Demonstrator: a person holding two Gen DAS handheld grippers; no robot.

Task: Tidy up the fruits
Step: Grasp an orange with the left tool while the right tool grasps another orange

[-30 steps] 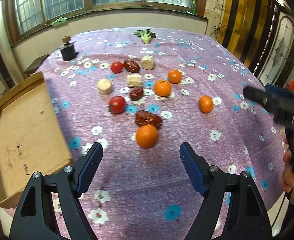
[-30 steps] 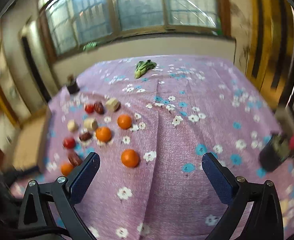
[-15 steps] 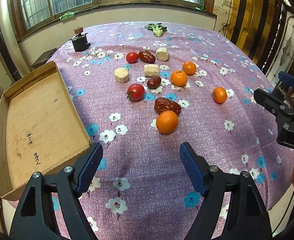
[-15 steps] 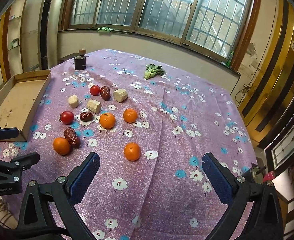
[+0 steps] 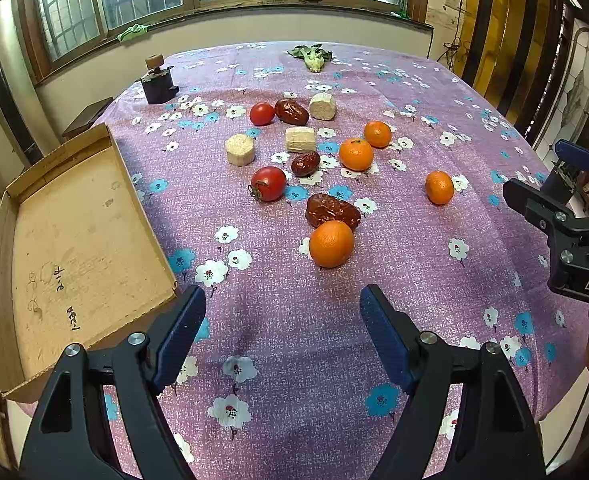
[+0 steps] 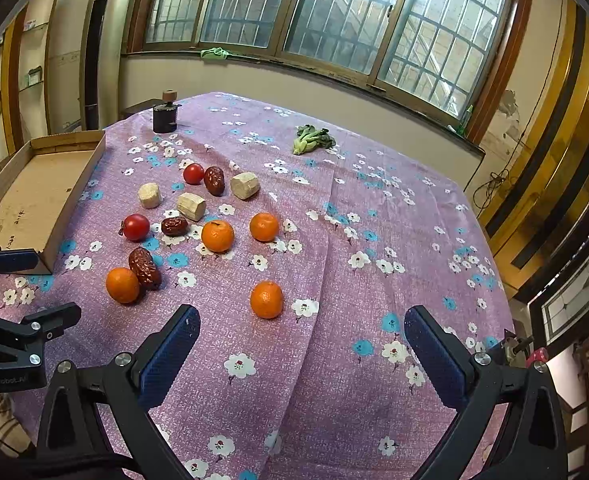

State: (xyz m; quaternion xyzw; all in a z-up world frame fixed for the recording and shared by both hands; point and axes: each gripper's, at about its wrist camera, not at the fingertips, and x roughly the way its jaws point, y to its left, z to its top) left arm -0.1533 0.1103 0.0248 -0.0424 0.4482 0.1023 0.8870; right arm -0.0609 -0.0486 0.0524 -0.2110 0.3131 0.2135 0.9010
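My left gripper (image 5: 282, 320) hangs low over the near edge of the bench (image 5: 286, 360), its fingers (image 5: 382, 340) spread wide and holding nothing. My right gripper (image 6: 302, 344) hangs off to the right, spread just as wide and also empty.

Just beyond my left fingers sits the near orange (image 5: 331, 244), touching a big date (image 5: 332, 211) right behind it. I judge this orange my first pick. To take it cleanly I would come down from above with one finger on its left and one on its right, not front and back, so the far finger does not shove the date. I would close gently; the orange is round and may roll on the cloth.

To the left lies the open tray (image 5: 74, 248), empty, its near corner just beside my left finger; that looks like the place for the fruit, a short sideways carry over its low wall.

The lone orange (image 6: 267, 299) sits just ahead of my right fingers, well apart from the rest, an easy grab.

Further off lie a tomato (image 5: 268, 183), a small date (image 5: 305, 163), two more oranges, pale chunks, another tomato and date. At the far edge rest greens (image 5: 312, 56).
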